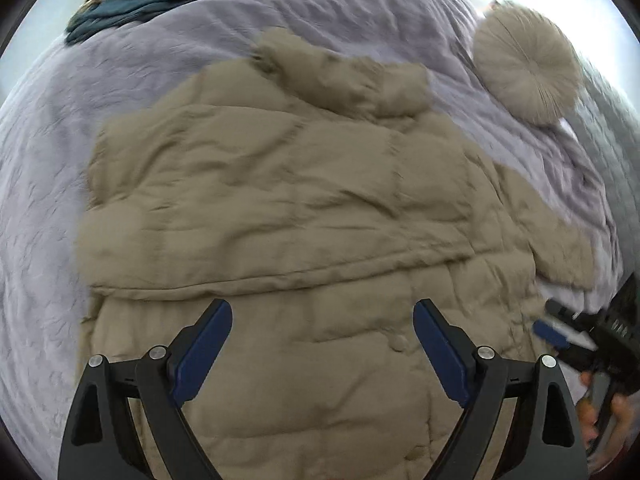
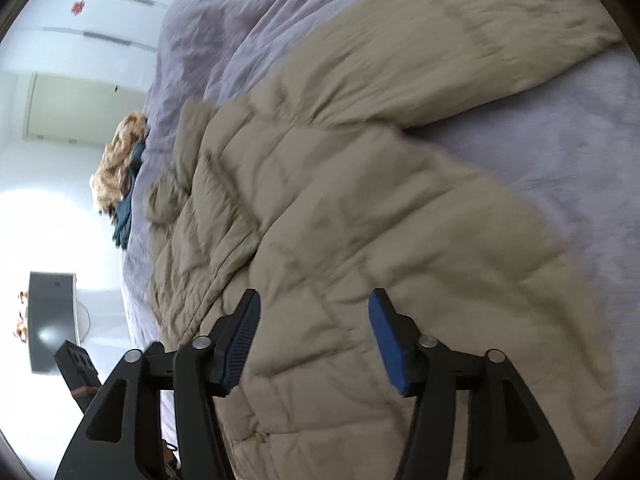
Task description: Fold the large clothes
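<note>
A tan puffer jacket (image 1: 288,208) is lying spread on the lavender bed (image 1: 48,184), directly ahead of and beneath both hand-held grippers. Its hood (image 1: 340,76) is pointing away from the left hand-held gripper (image 1: 322,344), the long axis running straight ahead. The left jaws are standing wide apart, gripping nothing. The right hand-held gripper (image 2: 314,340) is also standing apart, empty, over the quilted fabric. A round cushion (image 1: 526,64) is sitting ahead, to the right.
</note>
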